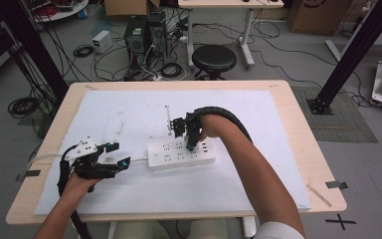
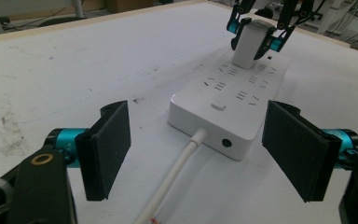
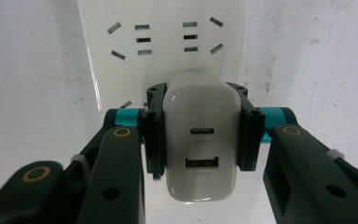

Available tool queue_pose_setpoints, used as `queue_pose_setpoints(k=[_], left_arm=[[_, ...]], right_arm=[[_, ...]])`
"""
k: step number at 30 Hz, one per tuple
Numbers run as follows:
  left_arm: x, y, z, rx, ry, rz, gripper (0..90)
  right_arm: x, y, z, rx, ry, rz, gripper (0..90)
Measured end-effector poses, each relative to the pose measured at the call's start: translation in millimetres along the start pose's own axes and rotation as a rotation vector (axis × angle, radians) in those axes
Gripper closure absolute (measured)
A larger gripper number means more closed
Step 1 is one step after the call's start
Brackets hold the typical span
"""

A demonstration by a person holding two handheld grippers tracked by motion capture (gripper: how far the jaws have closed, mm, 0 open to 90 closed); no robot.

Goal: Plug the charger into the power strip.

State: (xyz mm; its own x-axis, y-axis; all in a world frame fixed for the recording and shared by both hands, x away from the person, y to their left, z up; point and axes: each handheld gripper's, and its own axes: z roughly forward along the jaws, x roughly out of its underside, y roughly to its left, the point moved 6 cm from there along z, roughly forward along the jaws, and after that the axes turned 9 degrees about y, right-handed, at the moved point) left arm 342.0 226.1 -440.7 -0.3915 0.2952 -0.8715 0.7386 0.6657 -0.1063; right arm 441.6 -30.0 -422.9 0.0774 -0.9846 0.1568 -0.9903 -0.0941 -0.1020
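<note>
1. High view: a workshop floor with cables, computer towers and a round black stool (image 1: 214,59) lies behind a light wooden table (image 1: 298,129) covered by a white sheet (image 1: 129,114).
2. On that sheet, near the middle, lies a white rectangular plastic power strip (image 1: 169,155), its white cable (image 1: 138,160) running off to the left.
3. The right tool (image 1: 191,144) points down onto the strip's top; the left tool (image 1: 115,155) sits just left of the strip's cable end, jaws spread.
4. Left gripper view: the left tool (image 2: 196,154) is wide open and empty, its black pads (image 2: 112,144) flanking the strip's near end, where the cable enters.
5. Farther along the strip, the right tool clamps a white blocky charger (image 2: 251,44) standing upright on it.
6. Right gripper view: the right tool (image 3: 200,135) is closed on the charger's two sides; the charger's face shows two ports, and the strip's sockets lie beyond.
</note>
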Motion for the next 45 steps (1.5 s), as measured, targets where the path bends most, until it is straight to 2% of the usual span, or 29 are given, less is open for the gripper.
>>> queue_pose_setpoints(k=[2, 3, 4, 8, 10, 11, 12, 13, 16, 17, 18, 19, 22, 23, 27, 33, 37, 38, 45], left_arm=[[0.7, 0.4, -0.7, -0.002, 0.001, -0.002, 23.7], [0.9, 0.7, -0.9, -0.003, 0.002, -0.004, 23.7], [0.8, 1.0, -1.2, -0.004, 0.001, -0.006, 23.7], [-0.8, 0.7, -2.8, -0.005, -0.008, -0.006, 23.7], [-0.9, 1.1, -4.2, -0.005, -0.008, -0.001, 23.7], [-0.7, 1.1, -4.6, -0.007, -0.010, -0.005, 23.7], [-0.5, 0.9, -4.9, -0.009, -0.012, -0.007, 23.7], [-0.3, 0.8, -5.2, -0.007, -0.012, -0.005, 23.7], [-0.1, 0.7, -6.0, -0.010, -0.015, -0.002, 23.7], [-0.1, 0.7, -6.0, -0.010, -0.015, -0.002, 23.7], [-0.3, 0.4, -6.6, -0.008, -0.017, -0.004, 23.7], [-0.5, -0.1, -6.9, -0.007, -0.019, -0.005, 23.7], [-1.3, -1.1, -7.4, -0.008, -0.023, -0.007, 23.7], [-1.7, -1.4, -7.5, -0.007, -0.023, -0.006, 23.7], [-3.3, -3.5, -8.0, -0.004, -0.025, 0.001, 23.7], [-4.0, -6.2, -8.8, -0.002, -0.029, 0.003, 23.7], [-4.1, -6.7, -10.1, -0.004, -0.033, 0.003, 23.8], [-4.1, -7.0, -10.7, -0.004, -0.034, 0.001, 23.7], [-5.3, -6.1, -12.7, -0.016, -0.043, 0.003, 23.7]], right_arm=[[0.7, -1.4, 0.9, 0.007, -0.032, -0.009, 63.2], [1.9, -0.2, 0.5, 0.000, -0.031, 0.009, 63.1], [1.6, -1.4, 1.1, 0.007, -0.048, -0.004, 63.0], [4.5, -0.6, 0.8, 0.004, -0.075, 0.014, 62.2], [4.5, 0.0, -0.1, 0.008, -0.079, 0.030, 57.7], [4.5, -0.1, -1.7, 0.009, -0.098, 0.051, 48.6], [5.2, -0.9, -3.7, 0.013, -0.117, 0.098, 39.5], [6.7, -1.1, -6.3, 0.013, -0.131, 0.146, 34.4], [15.1, -1.1, -14.6, 0.026, -0.190, 0.213, 29.7], [15.1, -1.1, -14.6, 0.026, -0.190, 0.213, 29.7], [18.5, -0.7, -16.8, 0.026, -0.210, 0.243, 26.9], [28.3, 1.7, -21.7, 0.027, -0.271, 0.305, 25.6], [35.5, 3.7, -23.1, 0.028, -0.289, 0.345, 24.7], [46.1, 5.7, -22.7, 0.025, -0.316, 0.390, 24.5], [63.6, 10.7, -23.4, 0.000, -0.402, 0.487, 21.9], [82.1, 20.7, -29.5, -0.017, -0.480, 0.557, 21.9], [89.9, 25.9, -31.7, -0.004, -0.506, 0.592, 21.9], [97.2, 32.4, -32.1, 0.003, -0.533, 0.612, 21.9], [121.6, 49.2, -26.3, 0.028, -0.572, 0.709, 21.9]])
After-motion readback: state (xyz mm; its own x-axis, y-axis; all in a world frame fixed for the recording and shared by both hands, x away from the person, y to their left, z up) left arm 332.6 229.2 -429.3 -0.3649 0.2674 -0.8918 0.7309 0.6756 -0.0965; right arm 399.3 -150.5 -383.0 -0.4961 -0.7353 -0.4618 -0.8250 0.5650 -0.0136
